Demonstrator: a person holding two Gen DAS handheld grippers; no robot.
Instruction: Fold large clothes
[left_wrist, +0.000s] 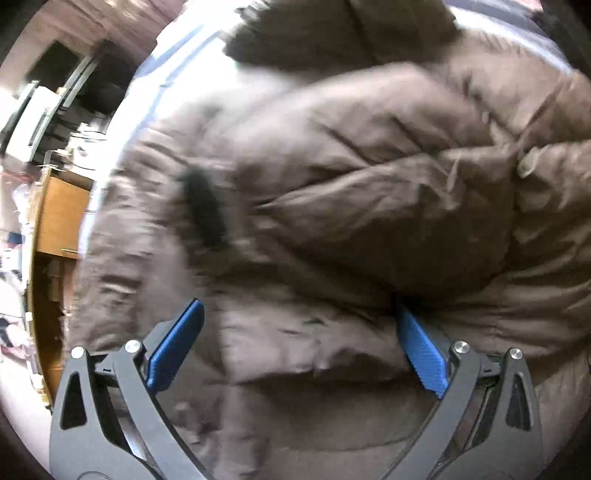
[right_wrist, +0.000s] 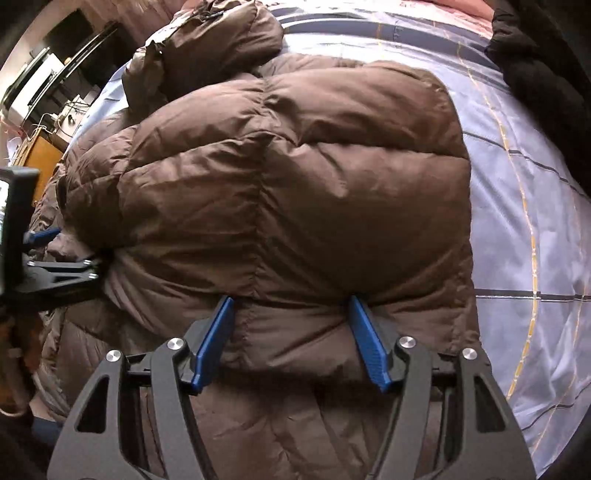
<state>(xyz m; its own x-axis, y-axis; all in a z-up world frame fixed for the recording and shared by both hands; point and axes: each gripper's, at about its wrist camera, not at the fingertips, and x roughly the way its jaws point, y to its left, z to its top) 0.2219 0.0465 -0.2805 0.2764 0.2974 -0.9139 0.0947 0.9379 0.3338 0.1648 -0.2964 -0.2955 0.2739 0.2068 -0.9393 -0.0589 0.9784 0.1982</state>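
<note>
Brown down jacket (right_wrist: 295, 177) lies on the bed, over a pale blue checked bedsheet (right_wrist: 524, 206). It is bulky, already doubled over itself: a puffy folded panel sits on top of a lower layer, its near edge running straight across just ahead of the right tool (right_wrist: 291, 321).

Right tool: blue pads (right_wrist: 216, 339) spread wide, tips pressed up against the folded edge, quilted fabric bulging between them. Not closed on anything.

Left tool (left_wrist: 299, 325): also spread, pads at a similar fold line; the right-hand pad tip is tucked under the puffy roll. That view is motion-blurred, so contact is hard to judge. Seen from the right wrist camera, it sits off to the left, at the jacket's side.

Step, as I read it: mid-fold, both tools placed at the near edge of the upper layer, either settling it or about to take hold.

Next move calls for closing on enough thickness to grip the slippery, springy fill, and moving both tools together so the fold stays square.
</note>
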